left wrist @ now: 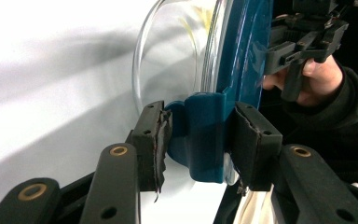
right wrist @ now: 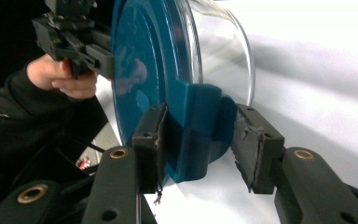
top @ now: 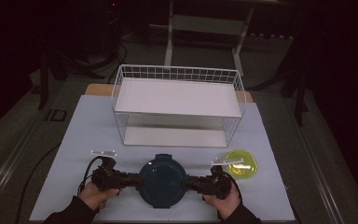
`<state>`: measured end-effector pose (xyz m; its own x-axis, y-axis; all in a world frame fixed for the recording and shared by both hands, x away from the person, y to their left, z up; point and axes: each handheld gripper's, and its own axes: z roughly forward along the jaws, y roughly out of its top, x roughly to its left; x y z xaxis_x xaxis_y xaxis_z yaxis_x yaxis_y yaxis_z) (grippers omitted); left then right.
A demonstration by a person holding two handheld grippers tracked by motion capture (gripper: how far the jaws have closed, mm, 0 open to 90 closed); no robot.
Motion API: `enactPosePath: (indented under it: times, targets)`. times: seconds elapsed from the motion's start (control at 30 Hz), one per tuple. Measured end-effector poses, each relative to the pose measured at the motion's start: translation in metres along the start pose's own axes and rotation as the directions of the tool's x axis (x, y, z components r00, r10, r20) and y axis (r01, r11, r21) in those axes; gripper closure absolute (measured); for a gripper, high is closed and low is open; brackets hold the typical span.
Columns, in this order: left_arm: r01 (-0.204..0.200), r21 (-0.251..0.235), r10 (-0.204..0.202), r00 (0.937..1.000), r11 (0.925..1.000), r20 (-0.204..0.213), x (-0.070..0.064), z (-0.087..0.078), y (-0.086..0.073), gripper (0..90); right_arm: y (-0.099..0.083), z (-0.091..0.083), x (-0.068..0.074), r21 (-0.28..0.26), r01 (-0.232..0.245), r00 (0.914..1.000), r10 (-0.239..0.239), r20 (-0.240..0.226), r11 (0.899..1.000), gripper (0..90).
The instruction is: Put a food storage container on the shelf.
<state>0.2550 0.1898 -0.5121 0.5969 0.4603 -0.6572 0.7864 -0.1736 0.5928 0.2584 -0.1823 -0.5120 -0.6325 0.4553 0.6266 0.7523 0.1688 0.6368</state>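
A round glass container with a dark blue lid (top: 162, 179) sits at the table's front middle. My left gripper (top: 137, 179) is at its left side and my right gripper (top: 186, 183) at its right. In the left gripper view the left gripper (left wrist: 200, 140) is shut on a blue side clip (left wrist: 205, 116) of the lid, both pads pressing on it. In the right gripper view the right gripper (right wrist: 198, 140) holds the opposite clip (right wrist: 200, 121), with its right pad touching only near the top. The glass bowl (left wrist: 168, 56) looks empty.
A white wire basket shelf (top: 121, 88) with two levels stands behind the container, mid-table. A yellow-green round dish (top: 242, 164) lies just right of my right hand. The white mat (top: 84, 135) has bare room at the left.
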Motion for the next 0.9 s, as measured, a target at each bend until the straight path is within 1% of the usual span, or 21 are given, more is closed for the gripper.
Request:
enactPosePath:
  times: [0.07, 0.1, 0.17, 0.2, 0.27, 0.4, 0.47, 0.53, 0.6, 0.77, 0.8, 0.83, 0.9]
  targets:
    - [0.013, -0.021, -0.013, 0.9999, 0.9997, 0.0, 0.001, 0.0, -0.003, 56.9, -0.001, 0.001, -0.002, -0.017, -0.026, 0.9996, 0.026, -0.012, 1.0, 56.2]
    - [0.017, -0.027, -0.018, 0.9998, 0.9995, -0.004, 0.001, 0.001, -0.003, 56.6, -0.001, 0.002, -0.002, -0.016, -0.044, 0.9989, 0.044, -0.013, 0.999, 56.2]
    - [0.027, -0.035, -0.027, 0.9996, 0.999, -0.001, 0.002, 0.0, -0.005, 56.5, 0.0, 0.002, -0.001, -0.016, -0.056, 0.9984, 0.056, -0.01, 0.998, 56.4]
    - [0.035, -0.041, -0.035, 0.9994, 0.9986, -0.002, 0.002, 0.0, -0.006, 56.5, 0.0, 0.002, 0.0, -0.014, -0.051, 0.9987, 0.051, -0.004, 0.999, 56.4]
    - [0.034, -0.047, -0.034, 0.9994, 0.9983, -0.005, 0.001, 0.0, -0.006, 56.6, 0.0, 0.002, 0.001, -0.019, -0.048, 0.9988, 0.048, 0.001, 0.999, 56.6]
    - [0.054, -0.059, -0.055, 0.9984, 0.9968, -0.013, -0.002, 0.001, -0.008, 56.7, -0.001, 0.001, 0.002, -0.021, -0.059, 0.9982, 0.059, 0.01, 0.998, 56.7]
    - [0.066, -0.056, -0.066, 0.9978, 0.9962, -0.005, -0.002, 0.001, -0.008, 56.7, -0.001, 0.0, 0.004, -0.023, -0.068, 0.9976, 0.068, 0.014, 0.997, 56.7]
    - [0.06, -0.066, -0.06, 0.9982, 0.996, -0.004, -0.005, -0.001, -0.007, 56.7, -0.001, -0.001, 0.005, -0.027, -0.08, 0.9967, 0.081, 0.011, 0.996, 56.8]
    - [0.048, -0.08, -0.048, 0.9988, 0.9956, -0.006, -0.009, -0.004, -0.003, 56.7, 0.001, -0.003, 0.008, -0.036, -0.067, 0.9977, 0.068, 0.01, 0.997, 56.7]
    - [0.01, -0.091, -0.012, 0.9997, 0.9958, -0.021, -0.023, -0.011, 0.011, 56.8, 0.01, -0.012, 0.016, -0.068, -0.044, 0.999, 0.044, 0.001, 0.997, 56.7]
    - [0.014, -0.099, -0.016, 0.9997, 0.995, -0.018, -0.026, -0.012, 0.013, 56.8, 0.012, -0.013, 0.018, -0.07, -0.041, 0.9991, 0.042, 0.002, 0.997, 56.7]
    - [0.007, -0.101, -0.009, 0.9998, 0.9948, -0.017, -0.028, -0.013, 0.016, 56.8, 0.014, -0.016, 0.02, -0.076, -0.045, 0.999, 0.045, 0.002, 0.996, 56.7]
    - [-0.003, -0.113, 0.002, 1.0, 0.9936, -0.008, -0.033, -0.015, 0.021, 56.8, 0.019, -0.021, 0.024, -0.083, -0.028, 0.9996, 0.028, 0.005, 0.996, 56.7]
